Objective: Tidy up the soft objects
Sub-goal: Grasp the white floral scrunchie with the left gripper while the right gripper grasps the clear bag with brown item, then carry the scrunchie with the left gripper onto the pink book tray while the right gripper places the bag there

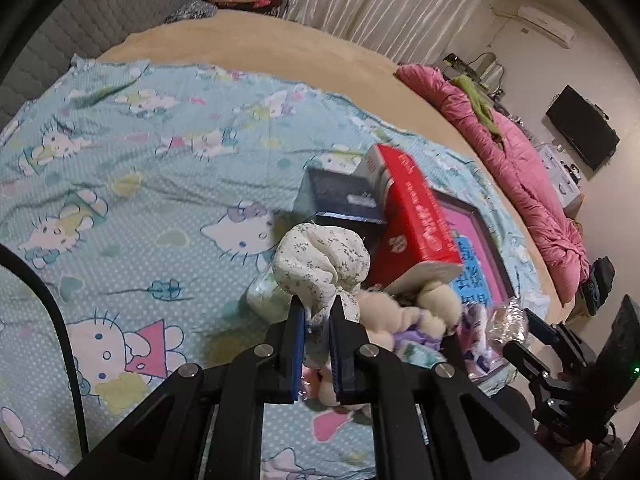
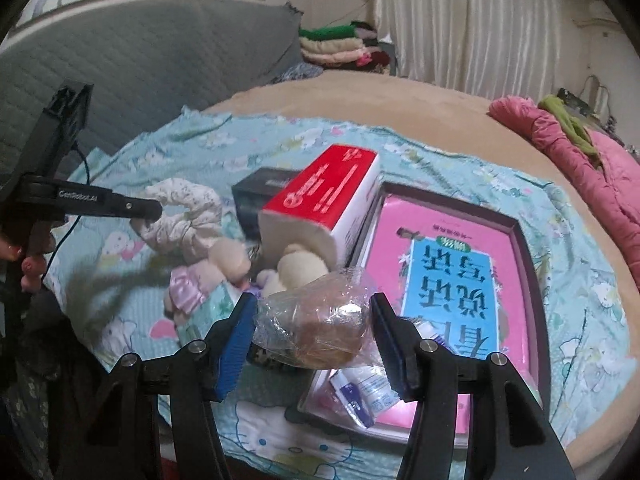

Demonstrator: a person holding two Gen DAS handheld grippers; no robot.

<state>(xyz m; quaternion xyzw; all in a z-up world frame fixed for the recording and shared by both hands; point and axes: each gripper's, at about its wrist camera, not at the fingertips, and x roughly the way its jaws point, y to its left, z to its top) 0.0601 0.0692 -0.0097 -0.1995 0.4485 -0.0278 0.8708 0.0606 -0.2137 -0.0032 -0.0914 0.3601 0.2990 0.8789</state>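
Left gripper [image 1: 318,306] pinches the floral cloth bundle [image 1: 320,260] above the Hello Kitty sheet [image 1: 120,200], beside the red tissue box [image 1: 416,220]. Right gripper [image 2: 314,320] is half-spread, clasping a plastic-wrapped bun [image 2: 316,324] near the plush doll [image 2: 208,276].

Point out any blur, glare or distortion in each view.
Left wrist: fisheye bends the bed edge; the plush toy is smeared. Right wrist: glare glints on the plastic-wrapped bun; a dark motion streak at lower left; the red tissue pack print is soft.
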